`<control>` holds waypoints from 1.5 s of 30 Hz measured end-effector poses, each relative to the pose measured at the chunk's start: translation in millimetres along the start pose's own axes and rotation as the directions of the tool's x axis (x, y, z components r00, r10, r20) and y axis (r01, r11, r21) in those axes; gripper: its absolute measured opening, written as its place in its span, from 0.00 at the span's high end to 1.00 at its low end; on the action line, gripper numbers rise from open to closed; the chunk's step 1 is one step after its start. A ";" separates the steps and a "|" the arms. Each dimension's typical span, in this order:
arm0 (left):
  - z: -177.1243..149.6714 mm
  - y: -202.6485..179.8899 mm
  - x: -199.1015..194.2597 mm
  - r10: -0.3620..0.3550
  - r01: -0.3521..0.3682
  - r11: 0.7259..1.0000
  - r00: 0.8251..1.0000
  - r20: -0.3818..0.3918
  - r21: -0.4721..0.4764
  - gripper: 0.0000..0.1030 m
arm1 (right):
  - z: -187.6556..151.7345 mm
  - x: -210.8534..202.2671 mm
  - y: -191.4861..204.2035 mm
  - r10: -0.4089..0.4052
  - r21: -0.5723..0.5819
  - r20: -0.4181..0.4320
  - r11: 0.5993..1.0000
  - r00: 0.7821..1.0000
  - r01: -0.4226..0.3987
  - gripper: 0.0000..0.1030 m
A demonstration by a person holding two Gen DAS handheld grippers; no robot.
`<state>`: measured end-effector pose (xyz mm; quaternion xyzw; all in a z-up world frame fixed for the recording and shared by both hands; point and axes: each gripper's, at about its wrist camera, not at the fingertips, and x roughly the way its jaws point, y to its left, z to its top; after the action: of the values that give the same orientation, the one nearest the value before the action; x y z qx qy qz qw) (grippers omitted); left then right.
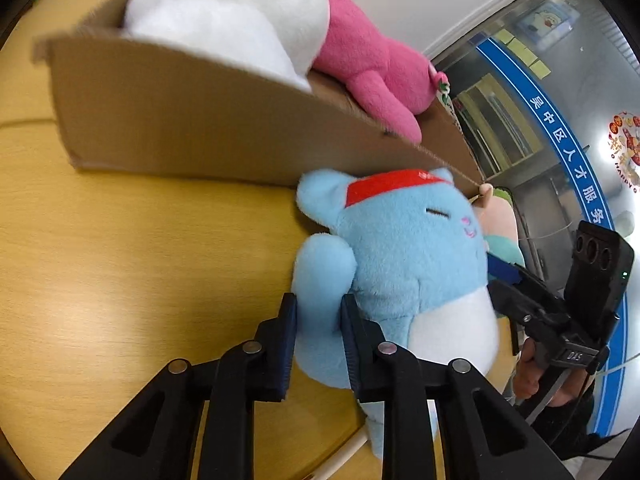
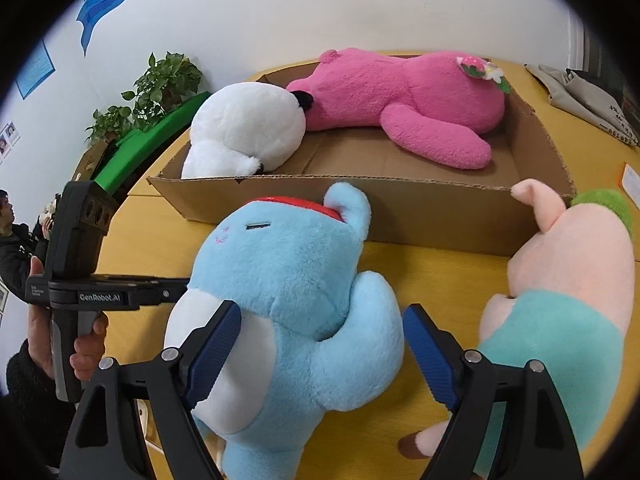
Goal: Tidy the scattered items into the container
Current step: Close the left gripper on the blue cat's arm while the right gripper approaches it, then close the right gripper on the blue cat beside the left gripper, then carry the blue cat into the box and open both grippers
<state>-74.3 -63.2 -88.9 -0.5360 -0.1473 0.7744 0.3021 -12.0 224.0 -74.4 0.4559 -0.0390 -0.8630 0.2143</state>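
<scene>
The light-blue plush cat with a red headband (image 2: 296, 280) is found on the yellow wooden table (image 1: 140, 260), just in front of the near wall of the shallow brown cardboard box (image 2: 400, 208), which already holds a white plush toy (image 2: 244, 132) and a pink plush bear (image 2: 404, 104). The left gripper (image 1: 318, 340) is clamped narrowly on one soft arm of the blue cat, the plush being pinched between its blue pads. The right gripper (image 2: 320, 344) is held wide open around the cat's body, with one pad against the white belly and the other standing just clear of the far arm; nothing is gripped by it. A peach-pink plush doll in a teal shirt (image 2: 568, 280) is seen beside the cat, outside the box. The step in hand is judged to be the lift of the cat into the box. It is best done if the cat is raised clear of the cardboard wall before being carried across, since a limb-only pinch lets the body dangle and swing. The body could be steadied by the right gripper. The open floor between the two toys is the likely place for release.
</scene>
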 end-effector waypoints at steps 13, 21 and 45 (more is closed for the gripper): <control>-0.4 17.0 3.6 0.076 -0.076 0.997 0.997 -0.015 0.024 0.71 | -5.2 15.2 -4.1 -0.057 0.022 -0.055 0.998 0.997 0.058 0.28; 0.7 2.7 8.2 0.102 -0.101 0.993 0.995 -0.018 0.061 0.73 | -8.4 47.5 5.5 0.028 0.018 -0.095 0.999 0.995 -0.027 0.67; 158.8 -103.5 -64.6 0.053 -0.151 0.962 0.921 0.386 0.228 0.78 | 138.3 -55.3 -6.4 -0.033 -0.087 0.348 0.994 0.937 0.067 0.74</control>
<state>-172.5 -8.3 76.7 -0.3416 -0.0741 0.8899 0.2930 -98.0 234.4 46.9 0.2868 -0.0224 -0.9357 0.2041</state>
